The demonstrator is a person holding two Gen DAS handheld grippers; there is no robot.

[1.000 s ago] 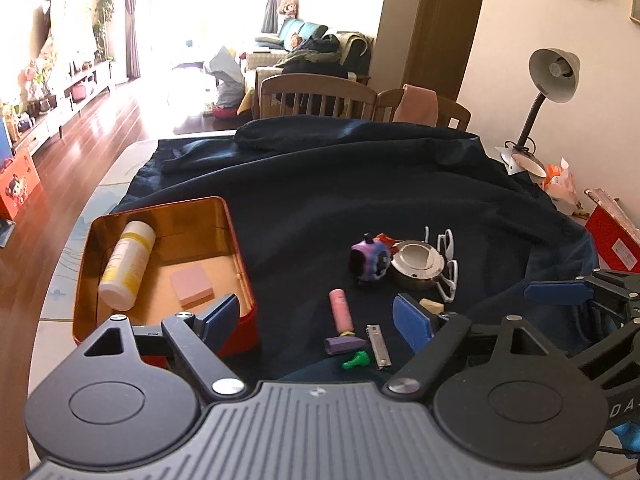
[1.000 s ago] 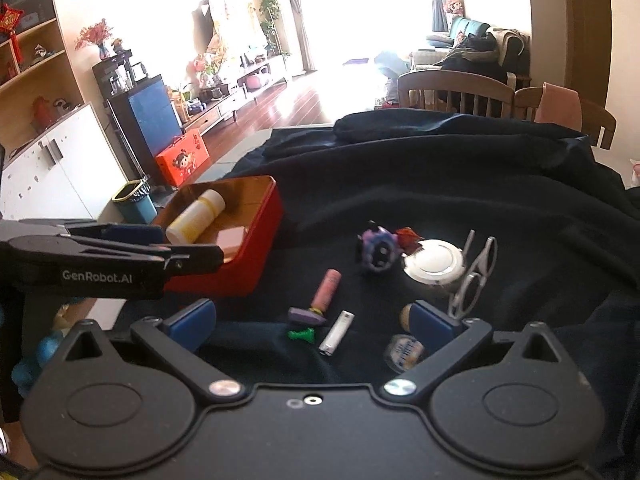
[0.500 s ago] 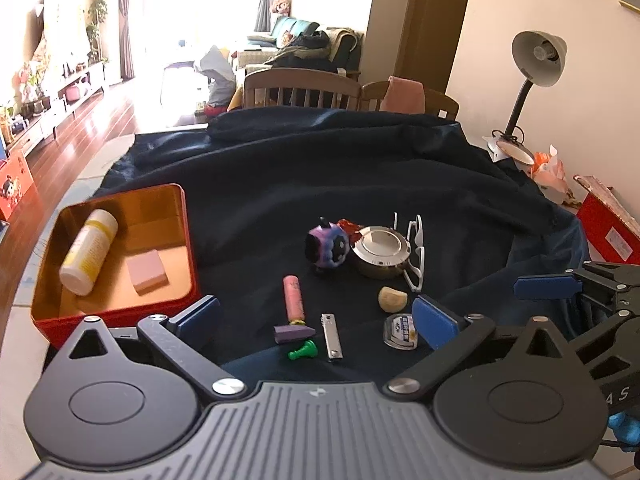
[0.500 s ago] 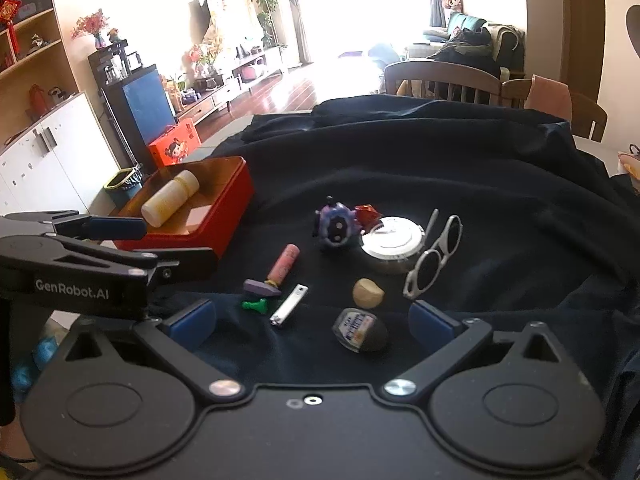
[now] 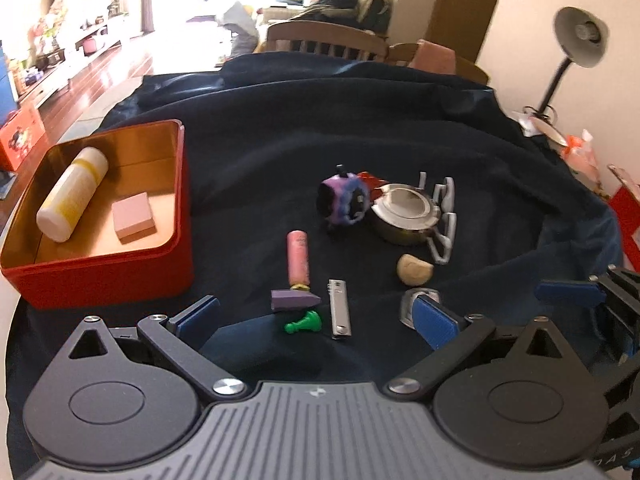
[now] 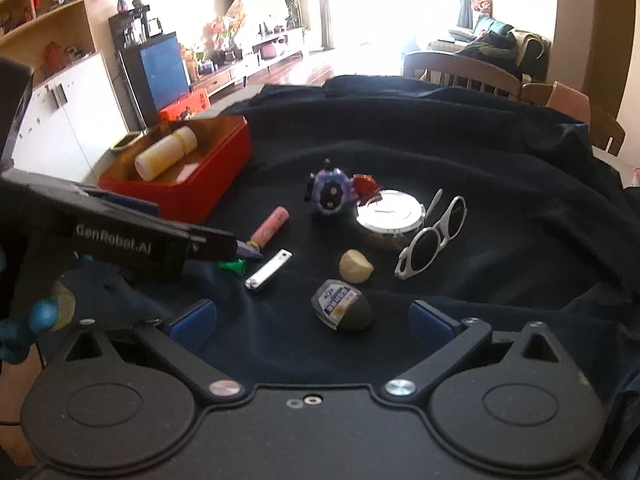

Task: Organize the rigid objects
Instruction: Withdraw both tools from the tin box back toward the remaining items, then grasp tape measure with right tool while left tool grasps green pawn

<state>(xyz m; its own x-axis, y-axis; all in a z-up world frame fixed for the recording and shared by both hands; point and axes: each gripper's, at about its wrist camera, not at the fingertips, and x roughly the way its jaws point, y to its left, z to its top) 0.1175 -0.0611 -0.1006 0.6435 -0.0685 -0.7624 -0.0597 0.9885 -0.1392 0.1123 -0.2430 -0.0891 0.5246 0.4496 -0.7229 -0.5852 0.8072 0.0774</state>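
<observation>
Both jaws wide, holding nothing: left gripper [image 5: 316, 316], right gripper [image 6: 312, 318]. Dark blue cloth [image 5: 320, 128] covers table. Red tin [image 5: 100, 276] at left holds white bottle [image 5: 72, 200], pink block [image 5: 133, 218]. Small items scattered mid-cloth: nail clipper [image 5: 339, 308], sunglasses [image 6: 434, 238]. Wooden chairs [image 5: 328, 42], desk lamp [image 5: 576, 46] behind.

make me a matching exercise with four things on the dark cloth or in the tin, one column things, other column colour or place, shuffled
Things:
1. bottle
2. chess pawn
3. sunglasses
4. nail clipper

Descriptions:
A. white frame, right of the round metal tin
B. green, on its side
C. silver, on the cloth
D. lying inside the red tin

Pairs: 1-D, 2-B, 3-A, 4-C
</observation>
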